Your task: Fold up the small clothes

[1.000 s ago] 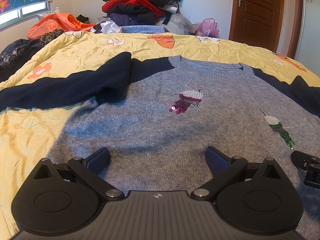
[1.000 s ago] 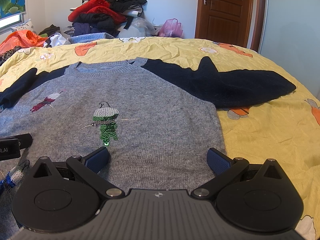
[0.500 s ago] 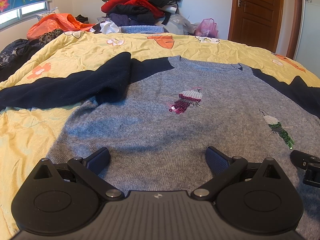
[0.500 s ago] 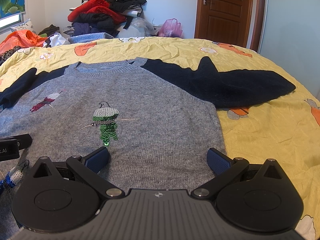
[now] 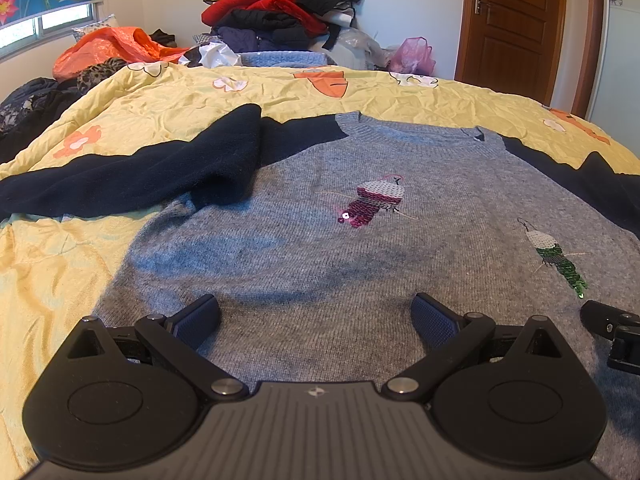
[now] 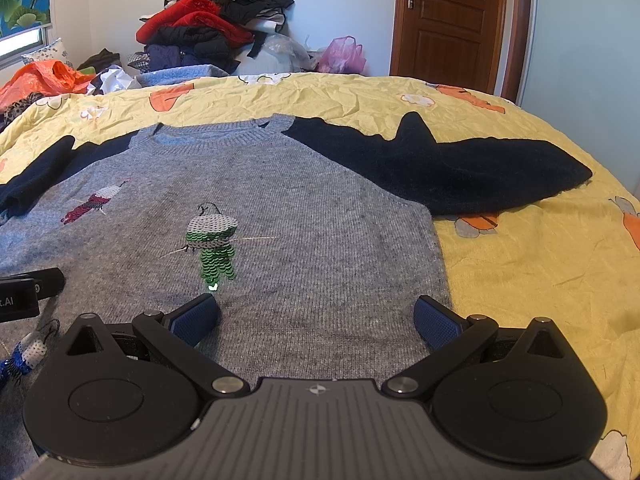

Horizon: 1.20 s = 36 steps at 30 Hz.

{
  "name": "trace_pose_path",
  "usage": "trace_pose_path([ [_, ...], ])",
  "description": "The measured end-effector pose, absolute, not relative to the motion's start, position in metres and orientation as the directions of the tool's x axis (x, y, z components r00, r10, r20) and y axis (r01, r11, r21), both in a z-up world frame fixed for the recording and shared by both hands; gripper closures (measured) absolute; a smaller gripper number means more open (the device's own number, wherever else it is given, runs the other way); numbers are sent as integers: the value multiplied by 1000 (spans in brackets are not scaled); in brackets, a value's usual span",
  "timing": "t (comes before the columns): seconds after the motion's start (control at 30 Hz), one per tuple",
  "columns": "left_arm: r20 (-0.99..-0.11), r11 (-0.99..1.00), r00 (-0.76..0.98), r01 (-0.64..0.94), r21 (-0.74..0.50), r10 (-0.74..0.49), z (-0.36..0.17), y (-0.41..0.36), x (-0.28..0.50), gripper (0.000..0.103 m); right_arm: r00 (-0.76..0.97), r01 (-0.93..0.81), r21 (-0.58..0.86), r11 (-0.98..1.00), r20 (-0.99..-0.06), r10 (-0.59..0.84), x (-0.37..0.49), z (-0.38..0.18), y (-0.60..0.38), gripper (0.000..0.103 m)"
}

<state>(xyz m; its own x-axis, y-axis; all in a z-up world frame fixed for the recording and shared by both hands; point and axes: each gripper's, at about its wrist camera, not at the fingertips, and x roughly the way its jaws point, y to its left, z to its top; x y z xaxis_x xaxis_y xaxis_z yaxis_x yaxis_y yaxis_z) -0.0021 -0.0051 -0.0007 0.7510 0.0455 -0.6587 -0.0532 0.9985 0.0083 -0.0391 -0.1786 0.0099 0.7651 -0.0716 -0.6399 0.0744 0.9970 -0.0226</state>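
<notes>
A grey knitted sweater [image 5: 328,240] lies flat, front up, on a crumpled yellow bedspread [image 5: 60,264] printed with orange and white flowers. Its fuzzy navy left sleeve [image 5: 132,176] is bunched into a thick fold at ten o'clock in the left wrist view, the cuff cut off by the frame edge. Nearer the middle, at one o'clock, sits a sequinned pink bird [image 5: 374,200]; a sequinned green bird [image 5: 556,254] glitters at three o'clock.

The left gripper [image 5: 316,318] hangs over the lower body of the sweater, jaws spread wide, its ribbed blue pads [image 5: 198,318] clasping nothing. Whether the pads touch the knit cannot be told. The hem is hidden under the black gripper body.

In the right wrist view the right gripper [image 6: 316,318] is likewise wide open and empty, over the sweater's right side near its side seam. Only this view shows the whole navy right sleeve [image 6: 460,168], stretched out flat towards two o'clock with a pointed pucker, and a blue sequinned patch [image 6: 24,354] half cut off at nine o'clock. A heap of clothes [image 6: 212,36] stands against the far wall at eleven o'clock, beside a brown wooden door [image 6: 448,20].
</notes>
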Motion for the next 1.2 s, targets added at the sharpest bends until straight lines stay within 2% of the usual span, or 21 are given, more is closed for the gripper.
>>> trace_pose_path([
  [0.13,-659,999,751,-53,8,45,-1,-5,-2,0,743,-3,-20,1000,-669,-11,-35,19,-185,1],
  [0.33,-658,999,751,-54,8,45,-1,-5,-2,0,876,35,167,985,-479,50,-16,74,-285,0],
  [0.4,-658,999,751,-54,8,45,-1,-5,-2,0,877,85,291,953,-476,67,-1,82,-336,0],
  [0.43,-658,999,751,-53,8,45,-1,-5,-2,0,867,121,366,923,-492,82,7,82,-364,0],
  [0.5,-658,999,751,-54,8,45,-1,-5,-2,0,888,190,547,816,-450,95,17,71,-424,0],
  [0.57,-658,999,752,-53,8,45,-1,-5,-2,0,890,304,648,699,-455,34,25,53,-472,0],
  [0.63,-658,999,751,-53,7,45,-1,-5,-2,0,875,392,686,613,-483,-20,33,38,-505,6],
  [0.77,-658,999,751,-53,7,45,-1,-5,-3,0,865,449,688,570,-494,-84,48,13,-529,13],
  [0.87,-658,999,752,-53,7,44,-1,-4,-2,0,870,436,657,615,-482,-102,62,3,-530,20],
  [0.97,-658,999,752,-53,7,44,-1,-4,-3,0,862,444,595,670,-487,-140,78,4,-529,43],
  [1.03,-658,999,752,-53,7,44,-1,-4,-2,0,840,468,536,702,-517,-165,89,4,-532,87],
  [1.07,-658,999,752,-53,7,44,-1,-4,-2,0,827,481,513,711,-536,-173,93,4,-534,90],
  [1.2,-658,999,752,-52,7,44,-1,-4,-2,0,829,484,514,709,-528,-184,85,11,-530,91],
])
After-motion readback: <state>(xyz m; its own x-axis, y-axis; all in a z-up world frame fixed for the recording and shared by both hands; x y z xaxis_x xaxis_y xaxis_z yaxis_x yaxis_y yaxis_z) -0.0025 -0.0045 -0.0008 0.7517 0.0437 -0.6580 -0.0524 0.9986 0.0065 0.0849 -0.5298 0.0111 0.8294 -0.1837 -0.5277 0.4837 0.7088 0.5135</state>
